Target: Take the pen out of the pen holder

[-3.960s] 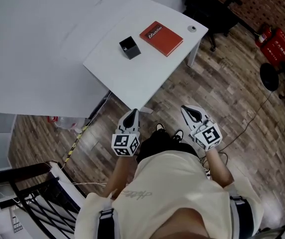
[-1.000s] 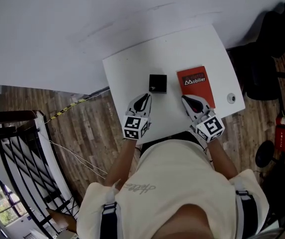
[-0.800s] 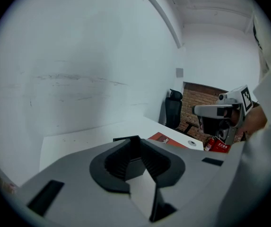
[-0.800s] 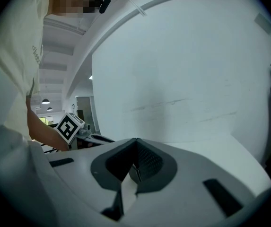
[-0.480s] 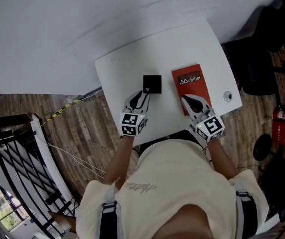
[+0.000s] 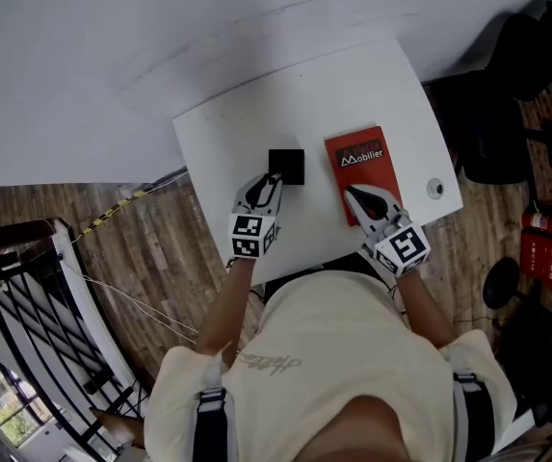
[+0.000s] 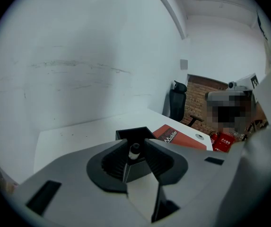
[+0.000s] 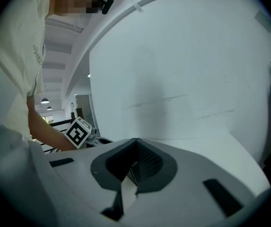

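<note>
A square black pen holder (image 6: 286, 166) stands on the white table (image 6: 247, 128). My left gripper (image 6: 275, 182) points at its near edge, with the tips right at it. In the left gripper view the pen holder (image 7: 136, 133) lies straight ahead, and the pen's (image 7: 134, 150) white-and-black top shows in the narrow gap of my left gripper (image 7: 135, 151); the jaws stand slightly apart, a sliver of room beside the pen. My right gripper (image 6: 354, 194) hovers over the near end of a red book (image 6: 357, 157), shut and empty; in its own view my right gripper (image 8: 135, 163) has its pads meeting.
A red book (image 7: 175, 136) lies right of the holder. A small round fitting (image 6: 435, 188) sits near the table's right corner. A black office chair (image 6: 507, 104) and a red fire extinguisher (image 6: 548, 253) stand on the wooden floor to the right. A black railing (image 6: 25, 335) is at the left.
Four seconds ago I stood well back from the table; now I am at its edge. Over the last second the left gripper has closed in on the pen holder.
</note>
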A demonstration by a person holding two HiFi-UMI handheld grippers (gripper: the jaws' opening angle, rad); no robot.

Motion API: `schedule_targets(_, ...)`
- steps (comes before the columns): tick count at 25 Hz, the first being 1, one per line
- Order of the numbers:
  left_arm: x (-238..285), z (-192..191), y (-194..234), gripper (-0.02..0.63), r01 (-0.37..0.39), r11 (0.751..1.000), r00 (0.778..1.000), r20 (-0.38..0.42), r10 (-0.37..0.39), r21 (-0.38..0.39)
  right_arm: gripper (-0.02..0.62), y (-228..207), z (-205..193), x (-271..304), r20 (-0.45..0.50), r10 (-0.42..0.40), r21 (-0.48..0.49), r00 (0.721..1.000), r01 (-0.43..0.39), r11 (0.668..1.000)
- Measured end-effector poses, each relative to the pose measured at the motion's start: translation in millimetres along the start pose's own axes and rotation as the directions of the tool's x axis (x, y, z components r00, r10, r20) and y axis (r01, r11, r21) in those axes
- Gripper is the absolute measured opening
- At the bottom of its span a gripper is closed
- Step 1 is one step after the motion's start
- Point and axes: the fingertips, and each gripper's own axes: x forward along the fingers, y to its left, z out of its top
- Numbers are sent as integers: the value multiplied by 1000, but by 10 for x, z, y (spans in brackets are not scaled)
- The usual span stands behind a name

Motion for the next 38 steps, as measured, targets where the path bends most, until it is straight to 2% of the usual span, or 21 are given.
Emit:
schedule_targets(9,133,-73,40,110,-23,1000,999,-26,24,11,6,-64,13,48,-7,15,7,1000,-15,1000)
schedule_targets(15,153,-67,18,89,-46,998,999,-16,47,44,6,-96,-3,58,-6,20,5,1000,-20,1000)
schedule_targets(21,138,-42,38,87,-47,998,999,-11,48,34,6,-69,41,50,0,20,4,1000,-20,1000)
schedule_targets(29,46,114,4,87,-37,999,999,36,36,29,6,-15,62,35,9,20,-4,1000,-20,1000)
schedule_targets(38,-185,405,-47,87,-35,998,995,94,30,58,6,132,125,41,24,31,-21,999,-31,999)
